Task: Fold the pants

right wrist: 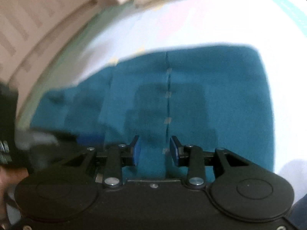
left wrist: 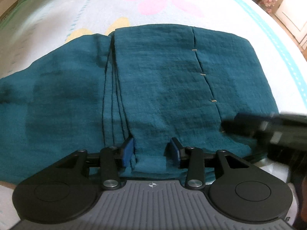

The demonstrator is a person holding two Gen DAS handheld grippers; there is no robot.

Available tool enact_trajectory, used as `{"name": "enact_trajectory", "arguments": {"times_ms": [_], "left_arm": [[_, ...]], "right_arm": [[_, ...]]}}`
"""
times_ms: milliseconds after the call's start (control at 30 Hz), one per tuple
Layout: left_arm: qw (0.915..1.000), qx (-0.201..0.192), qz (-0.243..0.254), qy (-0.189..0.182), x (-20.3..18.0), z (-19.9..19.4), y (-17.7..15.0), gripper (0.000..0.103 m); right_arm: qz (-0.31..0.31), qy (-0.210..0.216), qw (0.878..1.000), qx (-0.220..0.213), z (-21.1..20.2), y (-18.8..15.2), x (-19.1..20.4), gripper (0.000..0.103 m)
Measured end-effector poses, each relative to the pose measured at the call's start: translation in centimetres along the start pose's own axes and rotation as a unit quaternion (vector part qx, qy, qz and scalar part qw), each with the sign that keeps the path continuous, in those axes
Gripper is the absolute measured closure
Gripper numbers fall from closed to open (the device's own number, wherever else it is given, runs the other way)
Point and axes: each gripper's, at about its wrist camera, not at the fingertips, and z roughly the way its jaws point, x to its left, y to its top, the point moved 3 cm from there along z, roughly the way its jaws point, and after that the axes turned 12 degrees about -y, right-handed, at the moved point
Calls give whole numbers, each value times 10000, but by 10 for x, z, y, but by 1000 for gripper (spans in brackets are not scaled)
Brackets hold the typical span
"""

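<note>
Teal pants (left wrist: pixel 157 84) lie folded into a flat rectangle on a bed covered by a white floral sheet (left wrist: pixel 168 2), stacked edges showing along a seam marked with tan stitches (left wrist: pixel 203 74). The left tongs (left wrist: pixel 151 150) hover low at the near hem, blue pads (left wrist: pixel 128 151) spread apart with cloth between them but not pinched. The right tongs (right wrist: pixel 155 149), level and pointing across the fabric, also stand open astride the stitched seam, and appear blurred at the right edge of the left wrist view.
</note>
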Motion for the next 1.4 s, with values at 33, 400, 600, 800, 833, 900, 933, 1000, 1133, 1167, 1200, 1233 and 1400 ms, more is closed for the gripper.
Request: {"name": "enact_trajectory", "arguments": {"times_ms": [33, 400, 600, 800, 833, 900, 933, 1000, 1133, 1167, 1200, 1233, 1400], "left_arm": [[10000, 1, 1, -3, 0, 1, -1, 63], [10000, 5, -66, 26, -2, 4, -1, 62], [9999, -24, -156, -52, 3, 2, -1, 62], [9998, -99, -167, -111, 5, 3, -3, 57], [9997, -127, -161, -112, 5, 2, -4, 57], [9993, -220, -230, -210, 9, -3, -5, 57], [9987, -278, -298, -297, 12, -7, -6, 55], [9977, -386, -458, -312, 24, -17, -9, 55], [9950, -736, -649, -166, 55, -46, -12, 55], [9942, -803, -701, -140, 65, -54, -12, 55], [9934, -868, -744, -104, 76, -64, -12, 55], [9926, -924, -780, -67, 86, -73, -12, 54], [9868, -1173, -1117, 71, 144, -122, -7, 54]], "right_arm": [[74, -62, 9999, -122, -2, 6, -4, 58], [365, -811, 9945, -546, 41, 66, -37, 57], [219, -1146, 9922, -448, 68, 74, -41, 60], [-149, -1480, 9871, -584, 68, 67, -30, 60], [-272, -1540, 9858, -621, 68, 66, -27, 59], [-430, -1569, 9846, -643, 65, 63, -20, 56], [-449, -1540, 9849, -649, 62, 63, -19, 56], [-379, -1393, 9872, -677, 55, 62, -17, 56], [-350, -1183, 9885, -870, 36, 55, -6, 56], [-366, -1112, 9892, -878, 32, 51, -1, 56], [-383, -1033, 9901, -866, 29, 48, 4, 56], [-407, -944, 9911, -844, 27, 44, 9, 56], [-625, -617, 9935, -721, 23, 29, 38, 56]]}}
